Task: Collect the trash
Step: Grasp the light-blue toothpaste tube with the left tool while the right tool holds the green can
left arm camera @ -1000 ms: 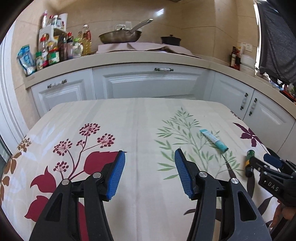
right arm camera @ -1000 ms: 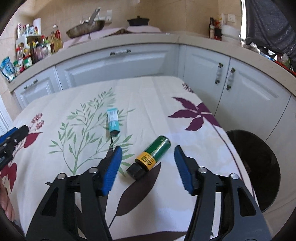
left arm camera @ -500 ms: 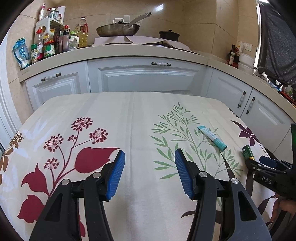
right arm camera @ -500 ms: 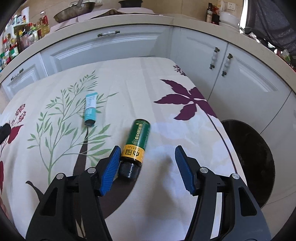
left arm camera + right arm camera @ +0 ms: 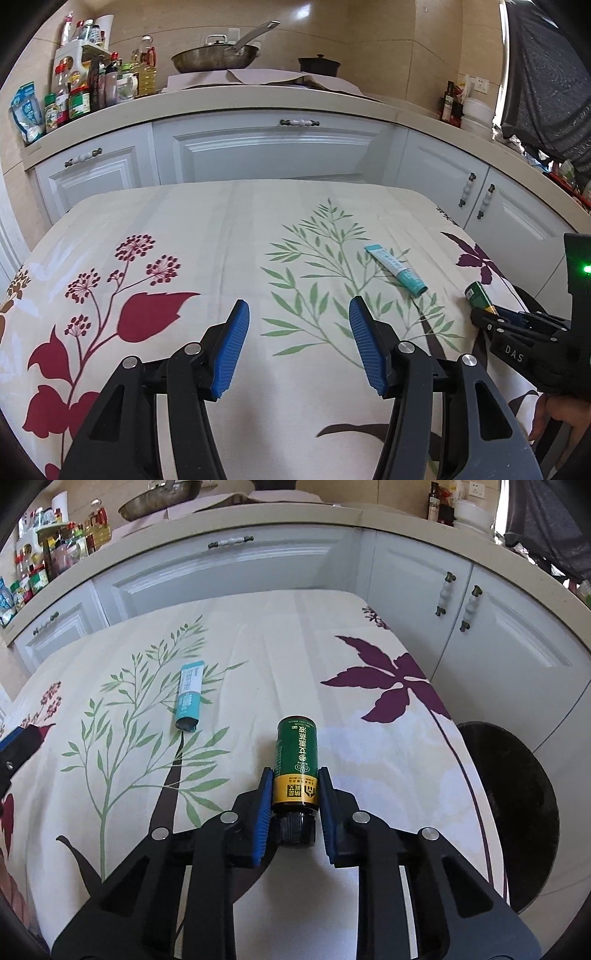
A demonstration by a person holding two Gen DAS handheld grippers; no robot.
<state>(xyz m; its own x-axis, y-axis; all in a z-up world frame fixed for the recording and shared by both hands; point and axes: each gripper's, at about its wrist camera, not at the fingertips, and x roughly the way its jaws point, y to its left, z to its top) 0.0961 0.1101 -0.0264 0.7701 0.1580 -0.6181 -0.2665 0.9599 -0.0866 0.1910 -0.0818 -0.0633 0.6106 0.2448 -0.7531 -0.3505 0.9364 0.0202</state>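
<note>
Now right tool (image 5: 295, 805) has just closed on green bottle (image 5: 297, 760) near bench's (image 5: 258, 646) right edge; grip sits low by the cap, so it may pivot or slip when lifted. Left tool (image 5: 297, 350) wide, empty.

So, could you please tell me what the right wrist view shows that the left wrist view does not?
Only the right wrist view shows the right gripper, just closed on the gold end of the green cylindrical bottle, and the round black bin beside the table. Only the left wrist view shows the left gripper open over the floral tablecloth. Both show the teal tube.
</note>
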